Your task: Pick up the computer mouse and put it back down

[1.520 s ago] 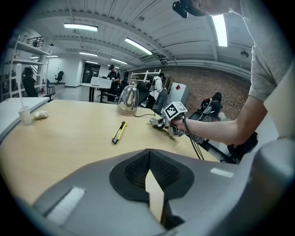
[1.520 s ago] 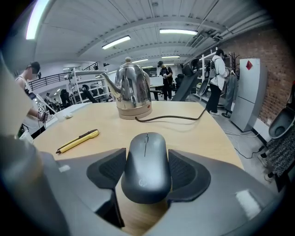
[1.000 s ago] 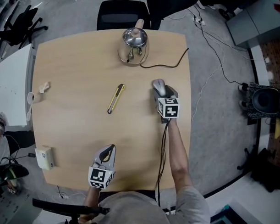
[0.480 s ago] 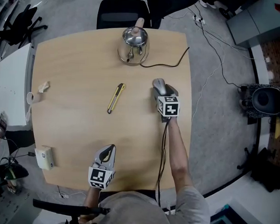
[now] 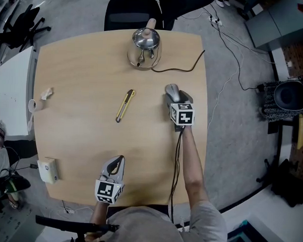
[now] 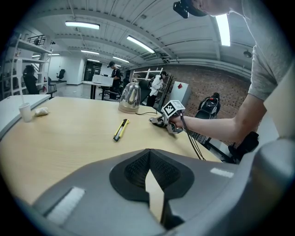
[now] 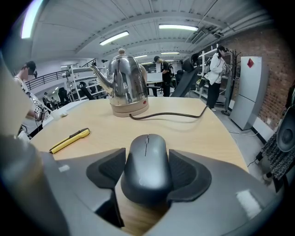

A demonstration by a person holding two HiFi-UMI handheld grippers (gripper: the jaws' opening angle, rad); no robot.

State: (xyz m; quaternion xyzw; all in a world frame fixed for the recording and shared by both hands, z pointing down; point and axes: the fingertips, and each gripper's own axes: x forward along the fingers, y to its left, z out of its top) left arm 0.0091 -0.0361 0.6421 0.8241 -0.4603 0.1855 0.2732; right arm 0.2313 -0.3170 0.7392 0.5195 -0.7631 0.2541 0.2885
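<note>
i see my right gripper [image 5: 173, 98] clamping the mouse [image 7: 146, 166], half hidden from overhead; left gripper [image 6: 148, 161] closed, empty.

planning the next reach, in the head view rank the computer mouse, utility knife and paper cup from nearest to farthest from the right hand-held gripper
From the right hand-held gripper:
1. computer mouse, between its jaws.
2. utility knife, to its left, near the middle of the table.
3. paper cup, at the far left edge.
</note>
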